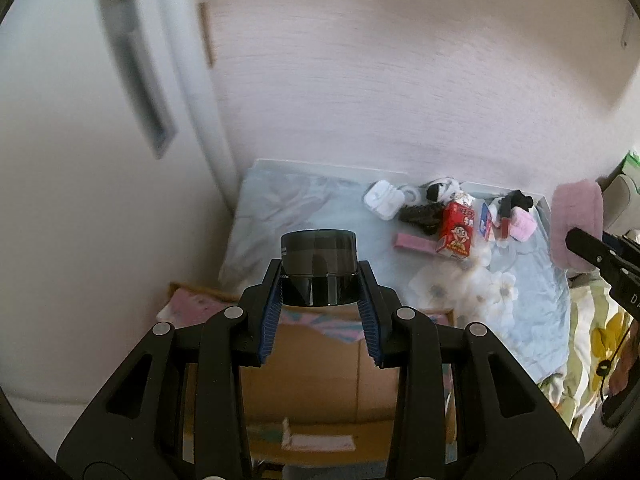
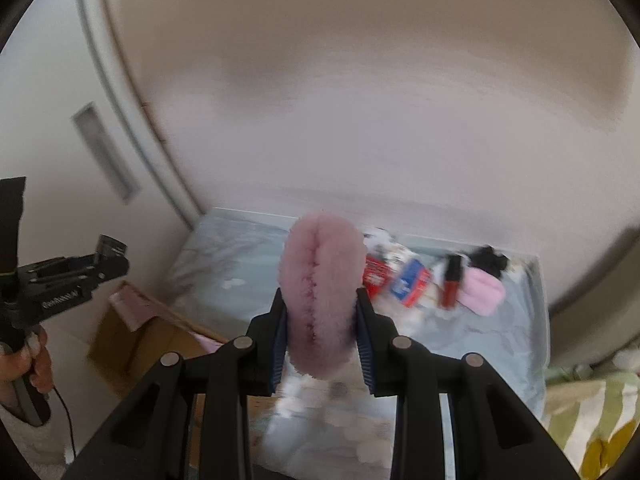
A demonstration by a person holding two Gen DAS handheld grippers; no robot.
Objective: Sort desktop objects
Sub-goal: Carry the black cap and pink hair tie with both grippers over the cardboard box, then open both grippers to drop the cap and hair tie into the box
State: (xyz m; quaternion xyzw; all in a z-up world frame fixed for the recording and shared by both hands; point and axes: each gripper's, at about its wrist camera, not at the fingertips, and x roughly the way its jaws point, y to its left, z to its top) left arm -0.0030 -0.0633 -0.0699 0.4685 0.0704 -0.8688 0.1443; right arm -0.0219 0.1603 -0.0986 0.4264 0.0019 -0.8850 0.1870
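My left gripper (image 1: 319, 280) is shut on a black round jar (image 1: 319, 268), held above an open cardboard box (image 1: 304, 372). My right gripper (image 2: 321, 312) is shut on a fluffy pink pad (image 2: 322, 296), lifted over the blue-clothed table (image 2: 240, 256); the same fluffy pink pad (image 1: 576, 224) and the right gripper's black finger show at the right edge of the left wrist view. On the table lie a red carton (image 1: 456, 232), a white case (image 1: 382, 199), a pink bar (image 1: 414, 243), a lipstick (image 2: 450, 286) and a small pink piece (image 2: 480, 294).
A black-and-white soft toy (image 1: 442, 189) and dark hair items lie at the table's back by the wall. A white cabinet door (image 1: 100, 120) stands on the left. A flowered green cover (image 2: 592, 416) lies to the right. A hand (image 2: 28, 364) holds the left gripper's handle.
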